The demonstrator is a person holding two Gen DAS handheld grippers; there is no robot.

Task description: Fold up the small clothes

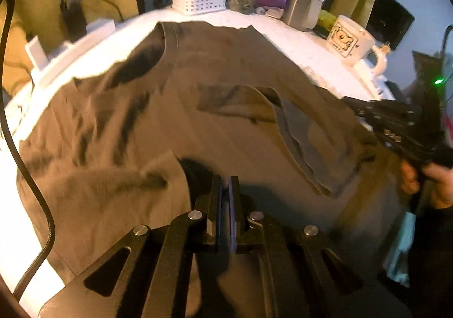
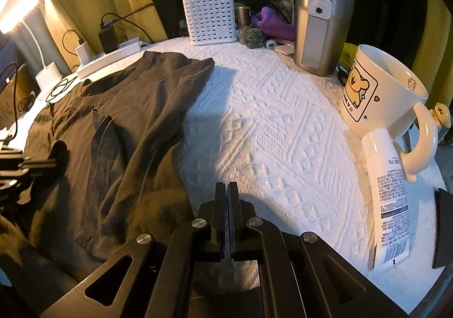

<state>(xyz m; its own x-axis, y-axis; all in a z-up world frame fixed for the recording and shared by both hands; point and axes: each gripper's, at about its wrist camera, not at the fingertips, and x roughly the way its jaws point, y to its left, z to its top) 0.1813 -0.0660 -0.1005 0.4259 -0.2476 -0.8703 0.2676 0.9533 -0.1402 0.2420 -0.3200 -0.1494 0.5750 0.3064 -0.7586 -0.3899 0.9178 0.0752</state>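
While your left gripper (image 1: 225,185) hovers low over the near part of the shirt (image 1: 215,68), its jaws are pressed together with no cloth visibly between them, so treat it as clenched on nothing. Your right gripper (image 2: 226,190) is likewise closed and empty, sitting over the bare white cloth (image 2: 269,125) just beside the shirt's right edge. The shirt lies spread on the table, collar (image 2: 119,77) toward the far side, with the right sleeve (image 2: 104,148) already turned in across the body, which suggests you are mid-fold: one side flap is in, the left side, rumpled near your left gripper, looks not yet done. For the next move you will likely need to release the left jaws, pinch the left edge or sleeve near the hem, and carry it across to meet the folded side, while the right gripper pins or lifts the matching point. Keep the sweep low and short of the tube (image 2: 390,204) and mug (image 2: 376,88) to your right; farther back stand the steel tumbler (image 2: 320,26) and the white basket (image 2: 209,17), well clear of the shirt.
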